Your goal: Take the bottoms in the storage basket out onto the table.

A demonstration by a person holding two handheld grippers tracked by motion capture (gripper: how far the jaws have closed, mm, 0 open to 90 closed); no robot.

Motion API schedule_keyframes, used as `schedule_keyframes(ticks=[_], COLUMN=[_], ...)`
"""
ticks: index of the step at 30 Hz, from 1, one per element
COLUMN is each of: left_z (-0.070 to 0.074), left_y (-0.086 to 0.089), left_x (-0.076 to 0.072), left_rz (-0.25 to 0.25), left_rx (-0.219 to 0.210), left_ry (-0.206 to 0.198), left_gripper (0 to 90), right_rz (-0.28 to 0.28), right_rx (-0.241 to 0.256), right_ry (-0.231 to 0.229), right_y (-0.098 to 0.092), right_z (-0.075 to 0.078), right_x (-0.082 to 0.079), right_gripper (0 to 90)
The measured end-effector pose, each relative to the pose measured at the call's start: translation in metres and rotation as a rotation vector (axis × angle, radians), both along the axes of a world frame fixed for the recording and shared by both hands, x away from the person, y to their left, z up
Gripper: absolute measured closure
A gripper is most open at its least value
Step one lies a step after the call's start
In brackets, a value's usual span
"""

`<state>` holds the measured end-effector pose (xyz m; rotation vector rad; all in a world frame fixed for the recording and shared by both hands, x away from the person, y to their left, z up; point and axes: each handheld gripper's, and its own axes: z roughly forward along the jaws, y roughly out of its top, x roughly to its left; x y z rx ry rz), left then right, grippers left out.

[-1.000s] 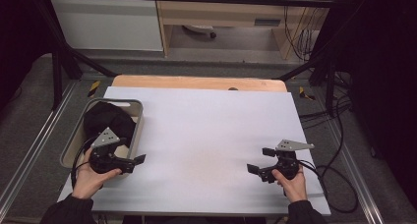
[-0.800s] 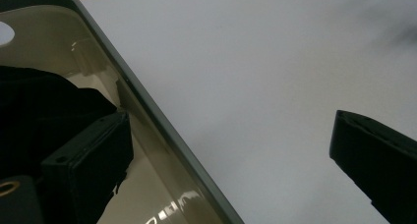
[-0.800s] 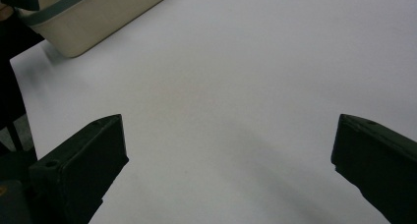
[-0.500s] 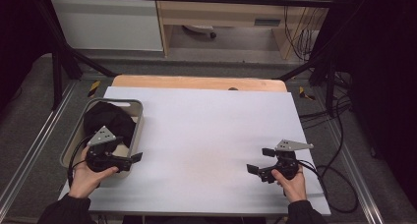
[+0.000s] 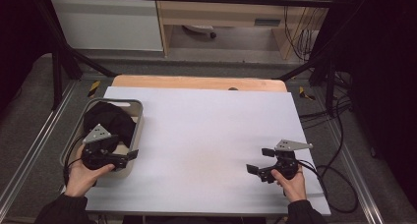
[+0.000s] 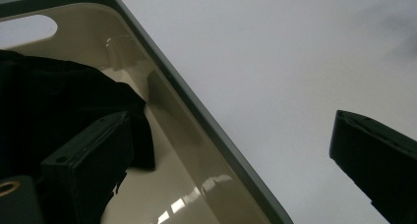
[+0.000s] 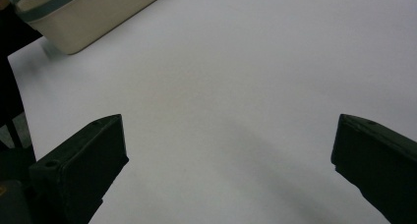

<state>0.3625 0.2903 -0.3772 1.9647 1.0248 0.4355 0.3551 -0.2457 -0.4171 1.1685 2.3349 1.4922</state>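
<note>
At the desk's [image 5: 206, 130] near left, the left hand-held gripper [image 5: 129, 156] straddles the bin's [image 5: 139, 117] right wall, jaws spread, seemingly about to reach leftward for the black cloth [image 5: 110, 121] inside, while the right hand-held gripper [image 5: 256, 163] hovers spread over bare desk.

A lab or recording workshop: a white-covered counter [image 5: 206, 135] stands inside a black metal frame [image 5: 59, 62], with bundled cables [image 5: 339, 135] trailing over grey floor [image 5: 29, 116], and plain cabinets [image 5: 108, 22] and wooden shelving [image 5: 221, 13] sit beyond.
</note>
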Motion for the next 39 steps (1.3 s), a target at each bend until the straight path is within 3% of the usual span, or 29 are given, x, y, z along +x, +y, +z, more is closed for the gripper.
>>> schedule_keyframes(ticks=[39], left_z=[0.013], left_y=[0.03], left_x=[0.01], left_rz=[0.112], left_rx=[0.021], left_ry=[0.006], left_gripper=[2.6], right_rz=[-0.003], right_rx=[-0.007], right_ry=[0.003], right_y=[0.001], right_z=[0.0], right_x=[-0.001], right_gripper=[0.7])
